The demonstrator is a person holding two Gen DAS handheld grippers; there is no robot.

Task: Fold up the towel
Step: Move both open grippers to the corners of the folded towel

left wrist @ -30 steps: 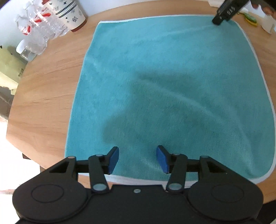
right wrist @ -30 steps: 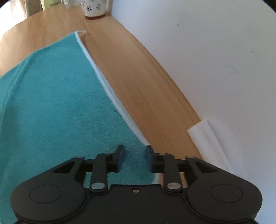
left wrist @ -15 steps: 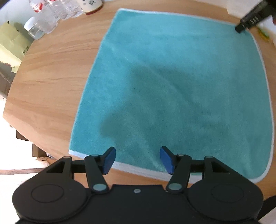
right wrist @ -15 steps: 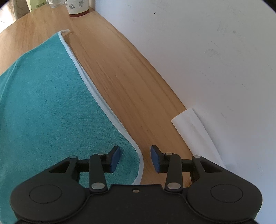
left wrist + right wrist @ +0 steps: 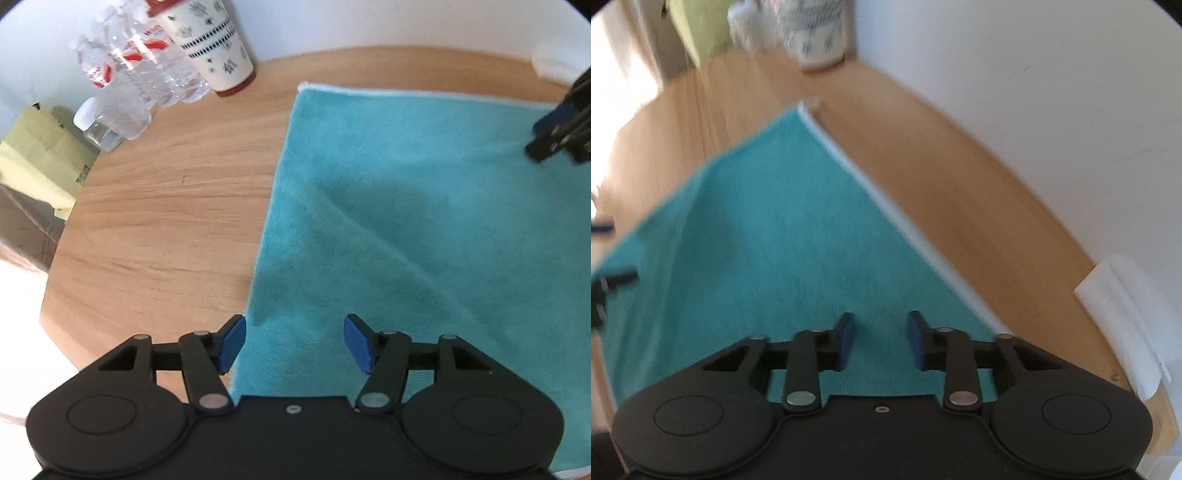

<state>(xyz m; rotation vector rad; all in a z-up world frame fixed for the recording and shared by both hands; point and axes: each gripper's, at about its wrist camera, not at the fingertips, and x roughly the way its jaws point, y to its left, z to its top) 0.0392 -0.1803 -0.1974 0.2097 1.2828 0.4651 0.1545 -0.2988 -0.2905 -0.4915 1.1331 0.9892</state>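
A teal towel (image 5: 406, 221) with a white hem lies spread flat on the round wooden table (image 5: 166, 221). My left gripper (image 5: 293, 341) is open and empty, low over the towel's near left corner, its left finger over the towel's left edge. My right gripper (image 5: 881, 339) is open and empty over the towel (image 5: 783, 236), close to its far hemmed edge. The right gripper also shows at the right edge of the left wrist view (image 5: 565, 125). The left gripper's tips show at the left edge of the right wrist view (image 5: 609, 280).
A patterned paper cup (image 5: 214, 44) and several plastic water bottles (image 5: 129, 85) stand at the table's far left. A yellow-green box (image 5: 40, 162) sits beyond the table edge. A white wall (image 5: 1052, 92) runs along the table; a folded white sheet (image 5: 1126, 314) leans against it.
My left gripper has moved left to the towel's left corner. My right gripper has moved from the hem onto the towel and swung left. Both jaws have opened wider.
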